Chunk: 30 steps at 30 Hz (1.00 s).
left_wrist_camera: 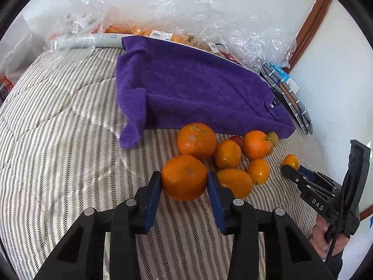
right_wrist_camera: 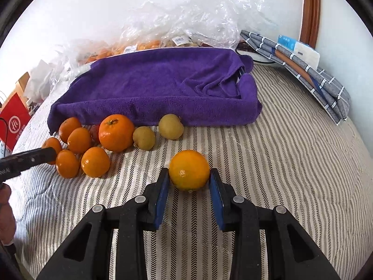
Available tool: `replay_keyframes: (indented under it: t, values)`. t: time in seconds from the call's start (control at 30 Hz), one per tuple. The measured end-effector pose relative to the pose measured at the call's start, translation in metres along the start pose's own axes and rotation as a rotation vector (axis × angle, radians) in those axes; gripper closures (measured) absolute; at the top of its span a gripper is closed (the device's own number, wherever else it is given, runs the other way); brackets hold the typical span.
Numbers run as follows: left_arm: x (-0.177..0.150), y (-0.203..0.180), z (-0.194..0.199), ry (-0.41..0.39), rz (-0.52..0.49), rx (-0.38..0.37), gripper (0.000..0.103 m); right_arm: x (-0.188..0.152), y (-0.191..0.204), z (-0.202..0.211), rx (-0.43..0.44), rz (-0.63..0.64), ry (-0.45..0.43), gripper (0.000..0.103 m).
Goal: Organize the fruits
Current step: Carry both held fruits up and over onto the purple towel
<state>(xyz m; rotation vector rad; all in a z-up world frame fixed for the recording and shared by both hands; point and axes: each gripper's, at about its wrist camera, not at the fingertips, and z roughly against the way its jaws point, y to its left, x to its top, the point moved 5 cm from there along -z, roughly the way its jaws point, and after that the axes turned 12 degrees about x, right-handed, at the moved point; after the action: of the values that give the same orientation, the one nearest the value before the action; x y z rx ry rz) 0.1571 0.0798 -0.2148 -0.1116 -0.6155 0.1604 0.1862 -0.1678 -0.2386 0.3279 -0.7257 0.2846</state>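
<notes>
Clearly little is sorted yet. The left tongs point(left_wrist_camera: 184, 182) clamp a large mandarin point(left_wrist_camera: 184, 177) at the near edge of the pile, and the right tongs point(right_wrist_camera: 189, 182) grip a yellower orange point(right_wrist_camera: 189, 169) apart from it. Most mandarins point(right_wrist_camera: 93, 144) and two greenish fruits point(right_wrist_camera: 156, 133) remain heaped on the striped bed point(right_wrist_camera: 291, 163), beside the purple towel-covered tray point(right_wrist_camera: 163, 86).

Both grippers are built alike: black plastic linkage arms with round silver rivets at the pivots, ending in flat blue pads. The left gripper point(left_wrist_camera: 184, 183) and the right gripper point(right_wrist_camera: 189, 180) look identical from their own cameras. Seen from the left camera, the right tool bears white letters "DAS" and a black cable trailing past the hand point(left_wrist_camera: 326, 240) on its handle.
</notes>
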Motion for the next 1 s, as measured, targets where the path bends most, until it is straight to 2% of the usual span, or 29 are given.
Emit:
replay_keyframes:
  t: [0.17,0.53,0.8,1.0]
  values:
    - [0.001,0.009,0.012,-0.017,0.035,-0.007,0.065,-0.003,0.002,0.006,0.017,-0.025,-0.001,0.069]
    - [0.012,0.003,0.052,-0.076,0.049,0.008,0.065,0.006,0.012,0.046,-0.014,-0.049,-0.059,0.069]
    - [0.034,-0.007,0.085,-0.143,0.071,0.007,0.065,0.026,0.019,0.088,-0.038,-0.058,-0.120,0.069]
    - [0.059,-0.010,0.092,-0.188,0.096,0.014,0.065,0.052,0.016,0.095,-0.013,-0.079,-0.156,0.069]
